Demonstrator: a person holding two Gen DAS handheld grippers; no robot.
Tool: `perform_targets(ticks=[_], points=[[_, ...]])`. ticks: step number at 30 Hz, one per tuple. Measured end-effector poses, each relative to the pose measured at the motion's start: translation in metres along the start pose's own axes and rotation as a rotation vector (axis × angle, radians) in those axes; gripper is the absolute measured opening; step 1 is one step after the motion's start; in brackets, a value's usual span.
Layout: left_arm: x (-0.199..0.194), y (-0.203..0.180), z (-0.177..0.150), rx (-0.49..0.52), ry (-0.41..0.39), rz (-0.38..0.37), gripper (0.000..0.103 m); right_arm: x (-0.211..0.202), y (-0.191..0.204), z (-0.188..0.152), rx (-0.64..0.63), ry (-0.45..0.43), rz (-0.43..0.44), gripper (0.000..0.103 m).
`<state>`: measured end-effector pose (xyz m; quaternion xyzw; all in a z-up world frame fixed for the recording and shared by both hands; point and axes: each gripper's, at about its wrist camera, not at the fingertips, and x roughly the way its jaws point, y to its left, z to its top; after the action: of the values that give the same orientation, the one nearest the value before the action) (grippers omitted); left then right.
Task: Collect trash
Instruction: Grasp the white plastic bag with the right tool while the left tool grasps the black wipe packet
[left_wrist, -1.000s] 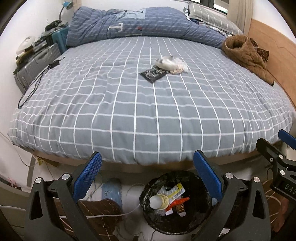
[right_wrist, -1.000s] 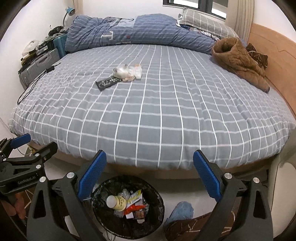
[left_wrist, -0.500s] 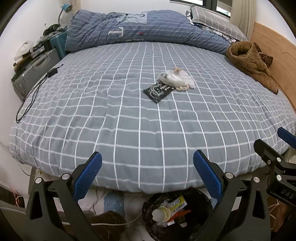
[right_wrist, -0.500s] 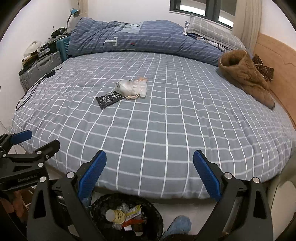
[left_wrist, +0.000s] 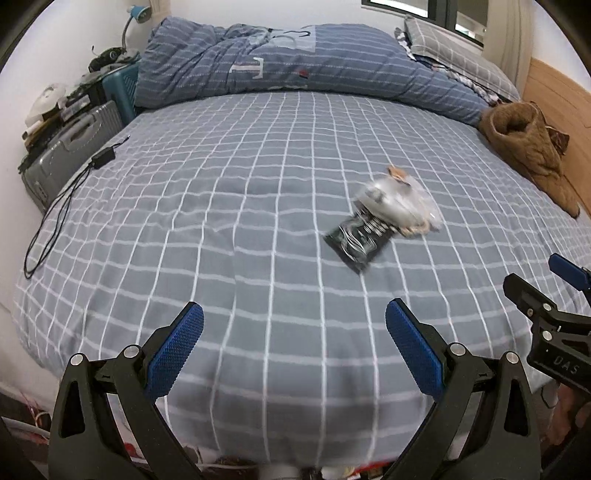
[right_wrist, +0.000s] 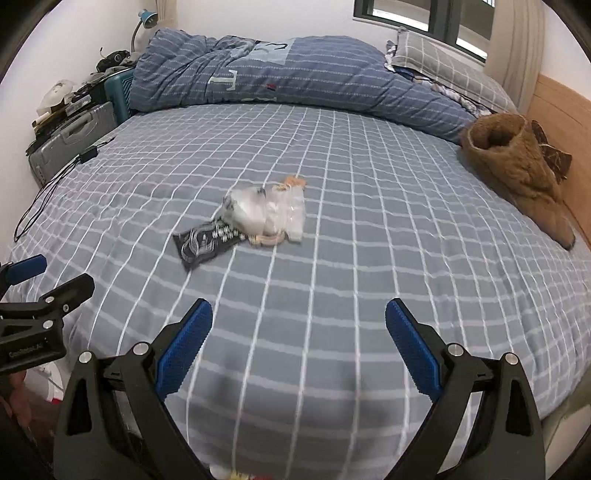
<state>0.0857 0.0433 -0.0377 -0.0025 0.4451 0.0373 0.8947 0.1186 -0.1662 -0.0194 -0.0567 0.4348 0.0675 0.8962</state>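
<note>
Both empty: left gripper (left_wrist: 294, 343), right gripper (right_wrist: 298, 341), jaws wide apart.

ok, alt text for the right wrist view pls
The open right gripper hangs above a grey checked bed, aimed at a small trash pile: a black wrapper touching a clear plastic bag. The left gripper shows at left; a brown garment lies right.

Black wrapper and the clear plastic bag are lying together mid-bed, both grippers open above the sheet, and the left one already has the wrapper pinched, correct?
Not quite. The left gripper holds nothing: its jaws stand open and apart from the black wrapper, which lies on the bed beside the clear plastic bag, as the left wrist view shows. The right gripper is open too.
</note>
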Motion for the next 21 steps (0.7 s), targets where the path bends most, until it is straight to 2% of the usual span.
perform_targets(ticks=[9, 11, 15, 17, 21], points=[[0.061, 0.026, 0.039, -0.014, -0.006, 0.024, 0.097, 0.094, 0.02, 0.065, -0.016, 0.013, 0.031, 0.091], [0.072, 0.032, 0.044, -0.019, -0.016, 0.02, 0.097, 0.114, 0.023, 0.076, -0.019, -0.008, 0.05, 0.091], [0.088, 0.038, 0.05, -0.034, -0.019, 0.006, 0.097, 0.15, 0.028, 0.087, -0.028, 0.025, 0.062, 0.091], [0.095, 0.038, 0.052, -0.028, -0.019, 0.001, 0.097, 0.163, 0.029, 0.089, -0.03, 0.047, 0.077, 0.083], [0.106, 0.035, 0.052, -0.023, -0.022, 0.003, 0.097, 0.178, 0.028, 0.087, -0.027, 0.055, 0.104, 0.079]])
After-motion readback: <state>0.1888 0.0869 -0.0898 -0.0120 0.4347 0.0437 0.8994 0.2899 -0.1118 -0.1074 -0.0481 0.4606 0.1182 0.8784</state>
